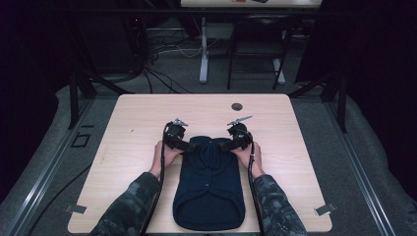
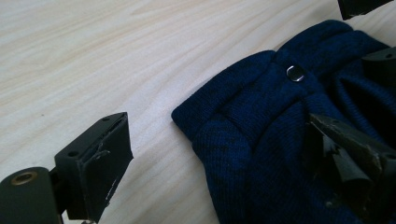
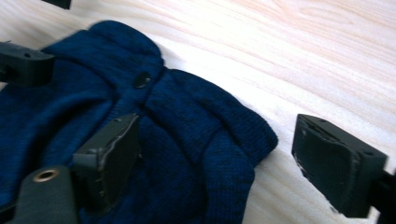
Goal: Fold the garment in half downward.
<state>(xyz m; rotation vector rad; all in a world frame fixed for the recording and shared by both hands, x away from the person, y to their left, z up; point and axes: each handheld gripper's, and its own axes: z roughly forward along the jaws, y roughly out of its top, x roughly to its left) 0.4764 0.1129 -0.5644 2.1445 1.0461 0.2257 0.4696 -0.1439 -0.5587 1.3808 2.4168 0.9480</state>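
A dark blue knitted garment [image 1: 209,187] lies flat on the light wooden table [image 1: 137,118], running from the front edge toward the middle. My left gripper [image 1: 189,146] is at its far left corner and my right gripper [image 1: 227,145] at its far right corner. In the left gripper view, the left gripper [image 2: 224,154] stands open astride the folded corner of the garment [image 2: 252,121], one jaw over bare wood, the other over the knit near a metal snap [image 2: 295,73]. The right gripper [image 3: 224,158] is likewise open around the other corner of the garment [image 3: 210,126], beside a dark button [image 3: 142,79].
A round cable hole [image 1: 237,106] sits near the table's far edge. Metal clips [image 1: 76,208] [image 1: 325,209] mark the front corners. Bare wood stretches left, right and beyond the garment. Past the table stand another desk's legs [image 1: 203,49] and cables on the floor.
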